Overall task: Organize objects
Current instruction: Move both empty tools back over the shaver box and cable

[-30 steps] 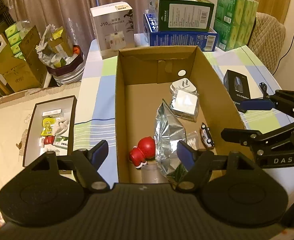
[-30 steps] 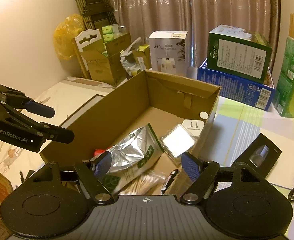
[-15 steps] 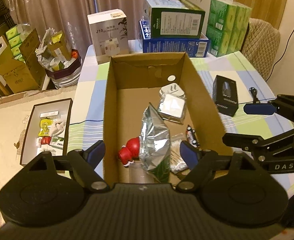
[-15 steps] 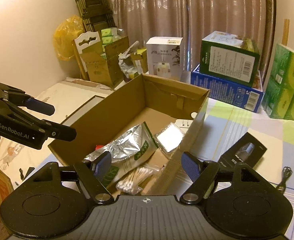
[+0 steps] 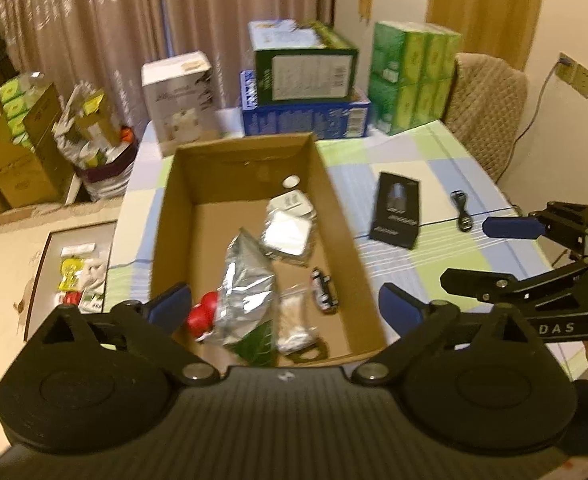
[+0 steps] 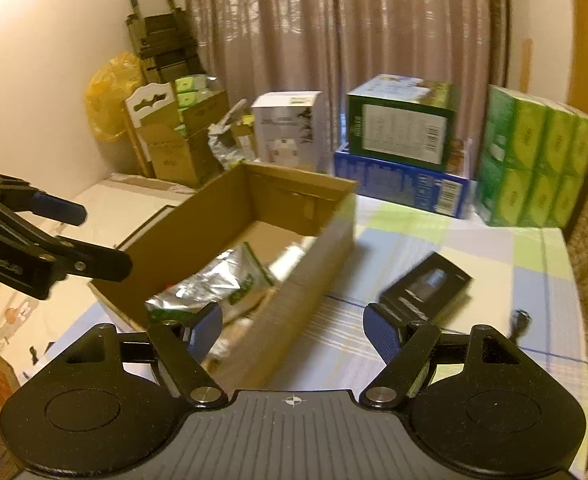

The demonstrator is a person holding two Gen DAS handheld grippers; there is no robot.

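An open cardboard box (image 5: pixel 166 208) (image 6: pixel 309 256) stands on the checked table. In it lie a silver foil bag (image 5: pixel 246 280) (image 6: pixel 210 284), a red toy (image 5: pixel 202 318), a white charger (image 5: pixel 290 204), a clear packet (image 5: pixel 288 236), a bag of cotton swabs (image 5: pixel 292 320) and a small toy car (image 5: pixel 321 290). A black product box (image 5: pixel 397 210) (image 6: pixel 425 286) and a black cable (image 5: pixel 461 210) lie on the table right of the carton. My left gripper (image 5: pixel 284 308) is open and empty above the carton's near end. My right gripper (image 6: pixel 294 328) is open and empty over the carton's right wall.
A white humidifier box (image 5: pixel 178 96), a green box on a blue box (image 5: pixel 301 92) and green tissue packs (image 5: pixel 413 76) line the table's back. A padded chair (image 5: pixel 485 108) stands at right. A tray of small items (image 5: pixel 78 272) lies on the floor, left.
Both grippers have pulled back and up from the carton, so it looks smaller and farther. The right gripper's view has shifted right toward the black box. Nothing was picked up.
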